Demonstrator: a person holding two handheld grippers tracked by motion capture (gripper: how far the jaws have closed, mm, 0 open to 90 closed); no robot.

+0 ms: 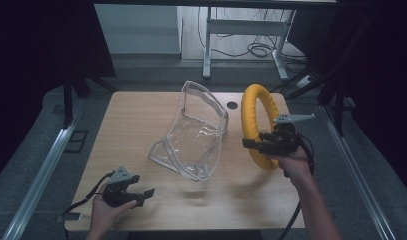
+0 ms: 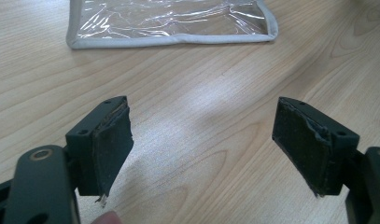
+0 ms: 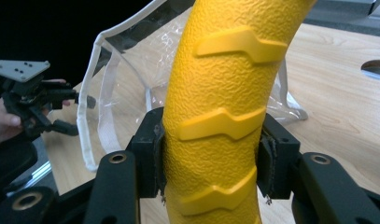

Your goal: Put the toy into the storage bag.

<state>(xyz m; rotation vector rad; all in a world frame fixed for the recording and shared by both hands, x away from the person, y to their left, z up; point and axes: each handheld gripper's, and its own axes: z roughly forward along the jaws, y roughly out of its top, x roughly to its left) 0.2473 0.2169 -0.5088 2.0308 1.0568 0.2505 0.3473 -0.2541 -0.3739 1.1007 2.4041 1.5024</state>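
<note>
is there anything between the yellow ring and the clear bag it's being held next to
Nothing visible. The right tongs are shut on the yellow ring, holding it upright just right of the clear plastic bag, with bare table in the gap. The left tongs sit open at the near left, well clear.

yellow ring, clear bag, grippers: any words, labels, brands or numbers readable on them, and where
None can be read.
Yellow ring: only raised arrow-like ridges on pebbled foam, no lettering.
Clear plastic bag: bare film with grey-white trim, no print.
Right gripper and left gripper: black jaws and pads, no markings.
Wooden table: unmarked.
</note>
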